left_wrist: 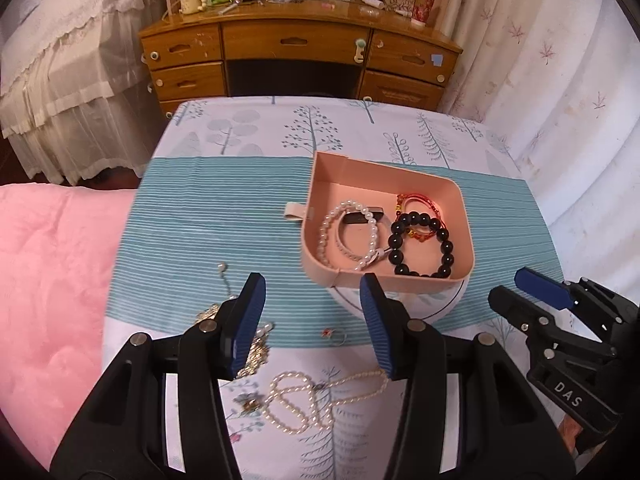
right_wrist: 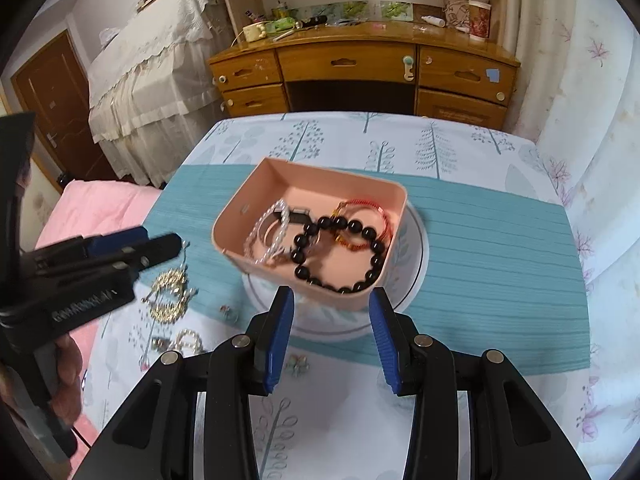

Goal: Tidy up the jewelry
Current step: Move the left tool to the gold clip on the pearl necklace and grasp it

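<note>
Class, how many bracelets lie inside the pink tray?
3, perhaps more hidden: white pearl bracelet on the left, black bead bracelet front right, red cord bracelet behind it, in the pink tray.

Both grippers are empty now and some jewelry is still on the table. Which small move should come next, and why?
Probably lower the left gripper onto the pearl necklace just below its open fingers. The pink tray already holds the black bead bracelet and white pearl bracelet, while the necklace still lies loose on the cloth, closest to that gripper.
</note>
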The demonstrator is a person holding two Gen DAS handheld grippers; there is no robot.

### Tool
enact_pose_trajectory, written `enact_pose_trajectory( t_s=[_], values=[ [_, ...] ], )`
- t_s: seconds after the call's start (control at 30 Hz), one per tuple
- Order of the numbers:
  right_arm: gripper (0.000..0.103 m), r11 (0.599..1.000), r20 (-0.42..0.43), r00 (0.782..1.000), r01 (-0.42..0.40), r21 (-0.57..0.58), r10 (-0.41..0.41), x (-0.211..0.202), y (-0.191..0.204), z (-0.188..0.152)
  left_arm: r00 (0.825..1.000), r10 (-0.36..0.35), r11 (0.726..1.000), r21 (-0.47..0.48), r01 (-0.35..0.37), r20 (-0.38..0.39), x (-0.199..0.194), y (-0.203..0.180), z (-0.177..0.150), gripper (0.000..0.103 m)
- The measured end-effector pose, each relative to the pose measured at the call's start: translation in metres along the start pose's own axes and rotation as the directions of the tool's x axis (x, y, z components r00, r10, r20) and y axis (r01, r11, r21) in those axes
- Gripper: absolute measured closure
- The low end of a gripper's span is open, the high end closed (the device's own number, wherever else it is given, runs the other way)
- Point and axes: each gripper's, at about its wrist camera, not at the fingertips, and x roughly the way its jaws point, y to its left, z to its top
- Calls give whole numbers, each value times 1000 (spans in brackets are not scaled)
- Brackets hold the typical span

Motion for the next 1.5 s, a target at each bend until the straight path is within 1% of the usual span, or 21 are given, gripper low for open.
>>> enact_pose_trajectory(
  t_s=[0.13,0.17,0.23,0.43,0.6,0.77,0.97,1.07,1.17,1.3,1.4,1.5],
  values=[
    [63,1000,-8,1000,-17,-3,17,-5,5,-8,1000,-21,999,-30,21,-5,-13,14,-7,57],
    [63,1000,-9,1000,-22,-5,22,-6,5,-8,1000,-16,999,-34,16,-7,-15,17,-8,57],
    [63,999,-13,999,-31,-9,31,-8,7,-11,1000,16,999,-39,-16,-3,-20,24,-13,57],
    [63,998,-25,998,-52,-24,51,-12,14,-18,999,51,997,-62,-51,-2,-29,46,-26,57],
    [63,998,-36,997,-63,-31,62,-12,18,-22,995,84,995,-49,-86,-45,-28,60,-38,57],
    [63,997,-55,996,-75,-30,74,-8,20,-24,995,40,998,-48,-44,-95,-20,67,-53,57],
    [63,996,-92,992,-84,-28,81,5,20,-28,990,19,999,-24,-23,-139,-7,64,-72,57],
    [63,996,-116,990,-88,-17,85,15,18,-28,984,8,1000,-27,-13,-177,3,64,-79,57],
    [63,995,-160,982,-98,4,98,30,15,-29,975,-7,998,-61,-7,-222,14,68,-84,57],
    [63,994,-210,972,-105,31,109,52,11,-33,959,-48,989,-145,7,-279,31,75,-90,57],
    [63,992,-243,962,-112,50,120,68,10,-35,951,-74,980,-199,13,-299,40,80,-93,57],
    [63,993,-262,958,-105,52,115,80,9,-35,946,-94,970,-243,17,-310,46,83,-95,57]
  ],
)
